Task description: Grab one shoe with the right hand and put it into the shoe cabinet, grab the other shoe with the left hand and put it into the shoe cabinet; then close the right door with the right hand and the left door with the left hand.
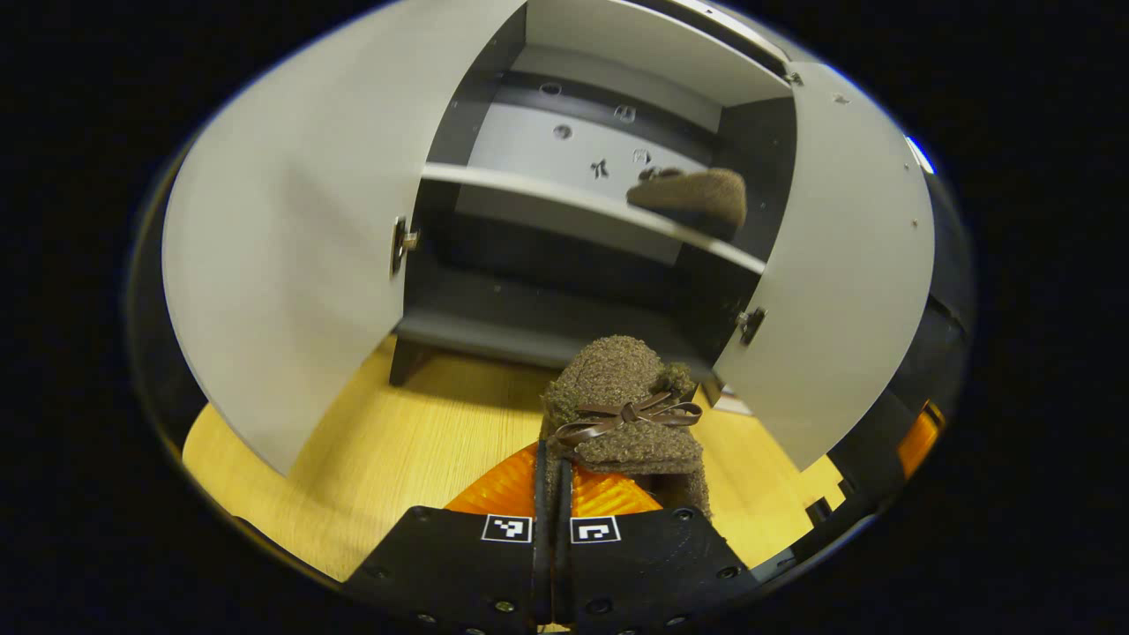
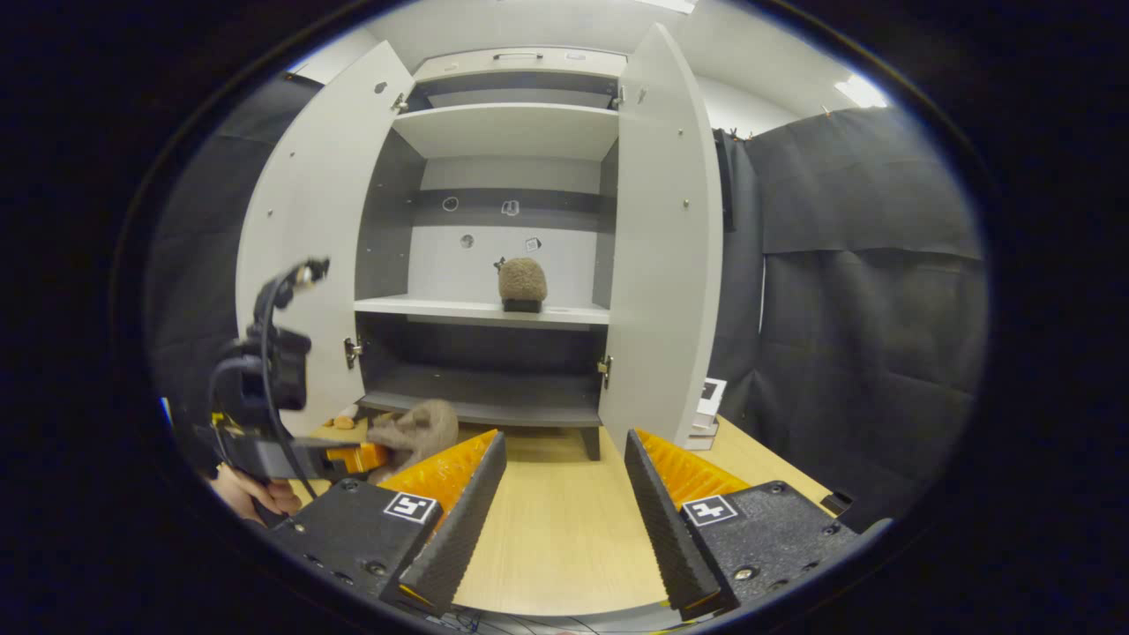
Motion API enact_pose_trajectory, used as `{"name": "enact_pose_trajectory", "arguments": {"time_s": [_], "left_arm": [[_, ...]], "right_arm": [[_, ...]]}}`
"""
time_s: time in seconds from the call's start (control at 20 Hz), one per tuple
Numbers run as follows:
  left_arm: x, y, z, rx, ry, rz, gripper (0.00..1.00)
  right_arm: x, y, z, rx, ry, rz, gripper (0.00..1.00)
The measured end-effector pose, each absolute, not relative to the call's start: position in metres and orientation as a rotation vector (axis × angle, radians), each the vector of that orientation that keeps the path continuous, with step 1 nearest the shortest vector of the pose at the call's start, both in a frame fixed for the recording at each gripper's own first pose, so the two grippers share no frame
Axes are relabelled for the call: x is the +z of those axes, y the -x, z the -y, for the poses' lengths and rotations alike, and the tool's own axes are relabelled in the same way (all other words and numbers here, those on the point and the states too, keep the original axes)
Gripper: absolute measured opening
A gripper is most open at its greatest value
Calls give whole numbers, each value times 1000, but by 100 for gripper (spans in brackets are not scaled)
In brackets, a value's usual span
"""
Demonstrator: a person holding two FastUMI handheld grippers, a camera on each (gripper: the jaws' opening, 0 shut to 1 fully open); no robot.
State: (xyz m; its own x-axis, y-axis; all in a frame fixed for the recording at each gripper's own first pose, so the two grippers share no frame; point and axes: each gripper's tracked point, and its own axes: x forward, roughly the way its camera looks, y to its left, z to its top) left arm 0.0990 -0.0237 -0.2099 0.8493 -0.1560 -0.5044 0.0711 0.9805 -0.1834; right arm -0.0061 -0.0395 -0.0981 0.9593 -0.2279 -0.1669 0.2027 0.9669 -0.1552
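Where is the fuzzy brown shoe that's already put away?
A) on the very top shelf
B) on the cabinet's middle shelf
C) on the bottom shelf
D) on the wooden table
B: one brown shoe sits on the middle shelf of the open shoe cabinet, while the left gripper holds the other shoe above the table.

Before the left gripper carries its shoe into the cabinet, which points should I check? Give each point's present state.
1. Left gripper shut on the brown shoe: ok.
2. Left door open: ok.
3. Right door open: ok.
4. First shoe already on the middle shelf: ok.
5. Free space on that shelf beside the first shoe: ok.
6. Right gripper open, holding nothing, back from the cabinet: ok.
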Motion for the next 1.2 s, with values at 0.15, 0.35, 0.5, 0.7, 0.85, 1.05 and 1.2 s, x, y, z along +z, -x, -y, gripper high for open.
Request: {"name": "enact_pose_trajectory", "arguments": {"time_s": [0.15,0.35,0.5,0.7,0.85,1.05,1.2], "left_arm": [[-143,-133,23,-114,150,-453,1],[-80,-185,32,-128,245,-432,1],[-38,-246,23,-71,166,-361,1],[-38,-318,15,-32,187,-435,1],[-60,-361,3,34,214,-503,1],[-82,-392,0,63,229,-595,2],[-89,-410,2,67,203,-643,1]], "right_arm": [[-101,6,34,-197,137,-186,86],[-100,8,34,-200,128,-174,87],[-102,9,35,-202,128,-180,87],[-105,10,37,-210,109,-188,87],[-105,9,44,-230,97,-189,87],[-102,8,47,-245,69,-190,87],[-103,8,48,-251,68,-192,87]]}}
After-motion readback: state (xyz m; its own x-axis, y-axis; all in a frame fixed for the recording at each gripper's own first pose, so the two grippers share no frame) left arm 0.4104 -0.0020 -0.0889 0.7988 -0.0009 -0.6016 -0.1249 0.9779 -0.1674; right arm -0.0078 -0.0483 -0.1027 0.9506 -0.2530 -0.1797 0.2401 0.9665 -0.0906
